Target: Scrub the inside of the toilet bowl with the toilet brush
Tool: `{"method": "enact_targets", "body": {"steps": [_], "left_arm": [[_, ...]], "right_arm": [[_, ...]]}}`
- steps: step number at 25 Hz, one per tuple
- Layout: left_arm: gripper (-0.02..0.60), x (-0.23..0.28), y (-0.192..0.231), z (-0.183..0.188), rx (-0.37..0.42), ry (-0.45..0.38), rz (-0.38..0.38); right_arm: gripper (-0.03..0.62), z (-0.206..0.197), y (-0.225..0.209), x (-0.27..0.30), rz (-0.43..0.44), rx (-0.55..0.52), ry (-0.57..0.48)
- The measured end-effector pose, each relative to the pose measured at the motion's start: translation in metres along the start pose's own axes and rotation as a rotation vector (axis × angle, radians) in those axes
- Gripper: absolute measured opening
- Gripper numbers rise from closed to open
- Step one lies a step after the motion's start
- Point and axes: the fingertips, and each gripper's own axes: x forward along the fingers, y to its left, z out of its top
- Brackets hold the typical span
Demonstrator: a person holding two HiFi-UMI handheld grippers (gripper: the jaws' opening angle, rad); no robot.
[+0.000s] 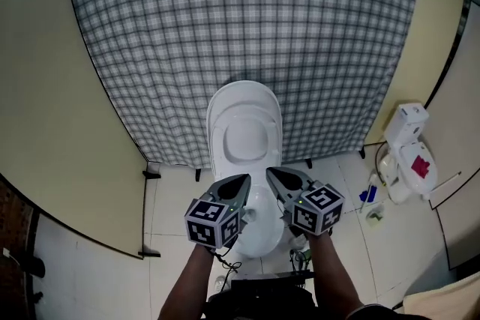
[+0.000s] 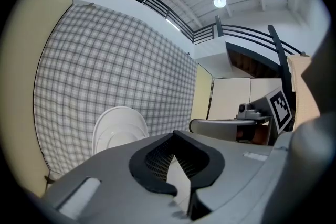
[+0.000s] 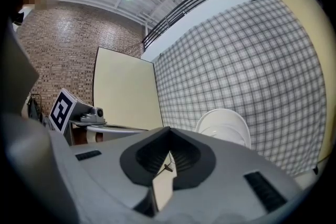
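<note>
A white toilet [image 1: 260,230] stands on the tiled floor in the middle of the head view, its lid [image 1: 244,133] raised against the checked backdrop. Both grippers hover side by side over the front of the bowl and hide most of it. My left gripper [image 1: 245,178] is shut with nothing in it, and my right gripper [image 1: 271,171] is shut and empty as well. The lid [image 2: 118,129] shows beyond the left gripper [image 2: 175,135], and the lid [image 3: 226,126] also shows beyond the right gripper [image 3: 168,130]. I cannot pick out a toilet brush for certain.
A checked cloth backdrop [image 1: 247,19] hangs behind the toilet, between cream partition panels [image 1: 52,109]. On the floor at the right stand a white object with a red part [image 1: 411,154] and a small blue item [image 1: 367,195]. Cables [image 1: 225,270] lie by the toilet's base.
</note>
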Motion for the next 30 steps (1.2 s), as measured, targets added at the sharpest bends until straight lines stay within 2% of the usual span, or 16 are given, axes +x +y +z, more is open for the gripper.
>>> {"method": "enact_targets", "body": {"steps": [3,8,13,18,24,30], "left_arm": [[0.008,0.003,0.0,0.001,-0.009,0.001,0.002],[0.008,0.001,-0.016,0.02,-0.013,0.019,0.002],[0.008,0.009,-0.009,0.012,0.011,0.006,0.004],[0.007,-0.002,-0.005,0.021,0.007,0.01,-0.01],[0.008,0.008,-0.005,0.013,0.028,-0.001,0.0],[0.008,0.003,-0.01,0.023,0.029,0.011,0.002]], "right_arm": [[0.006,-0.004,-0.002,0.001,0.001,0.003,0.025],[0.006,0.015,0.0,-0.014,0.005,0.013,0.038],[0.006,0.008,-0.005,-0.007,0.021,-0.011,0.019],[0.006,0.018,0.008,-0.005,0.012,-0.019,0.032],[0.006,0.01,-0.002,-0.003,0.028,-0.043,0.025],[0.006,0.021,0.0,-0.006,0.025,-0.041,0.031]]}}
